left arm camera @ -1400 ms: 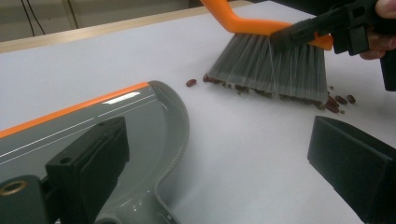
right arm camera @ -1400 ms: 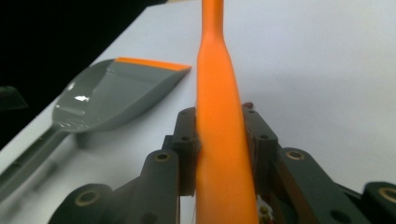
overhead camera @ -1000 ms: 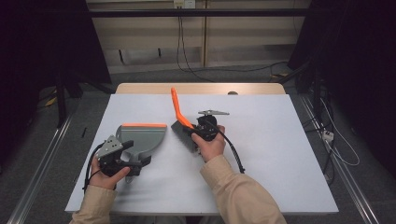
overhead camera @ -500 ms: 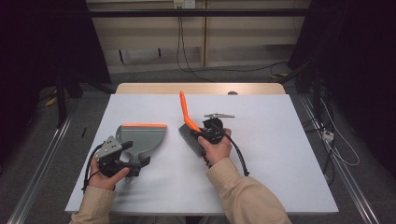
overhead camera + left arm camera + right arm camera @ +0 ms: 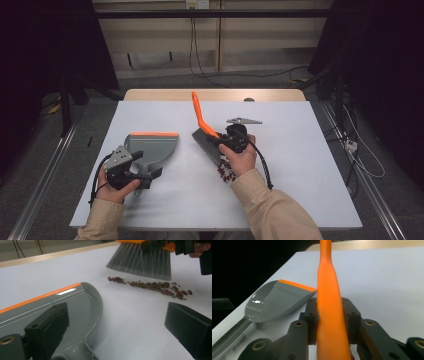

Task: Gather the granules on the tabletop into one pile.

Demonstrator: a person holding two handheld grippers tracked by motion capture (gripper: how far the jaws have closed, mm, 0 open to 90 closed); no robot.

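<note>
A brush with grey bristles [image 5: 206, 144] and an orange handle [image 5: 197, 110] stands tilted on the white table [image 5: 300, 165]. My right gripper [image 5: 223, 140] is shut on the low end of that handle [image 5: 328, 290]. A streak of red and green beans [image 5: 150, 286] lies just in front of the bristles [image 5: 142, 261]; in the high view the beans [image 5: 225, 172] sit under the right hand. A grey dustpan [image 5: 150, 147] with an orange lip lies flat at the left. My left gripper [image 5: 150, 175] is at its handle, jaws wide apart [image 5: 120, 315], with the pan [image 5: 62, 307] beside the left jaw.
Cables run across the floor beyond the table's far wooden edge [image 5: 215, 94]. Metal rails flank the table on both sides. The right half of the table top is bare white surface.
The right hand has shifted the brush rightward and slightly nearer, with the handle swinging more upright. The beans now show beneath the hand. The left gripper and dustpan have stayed put.
</note>
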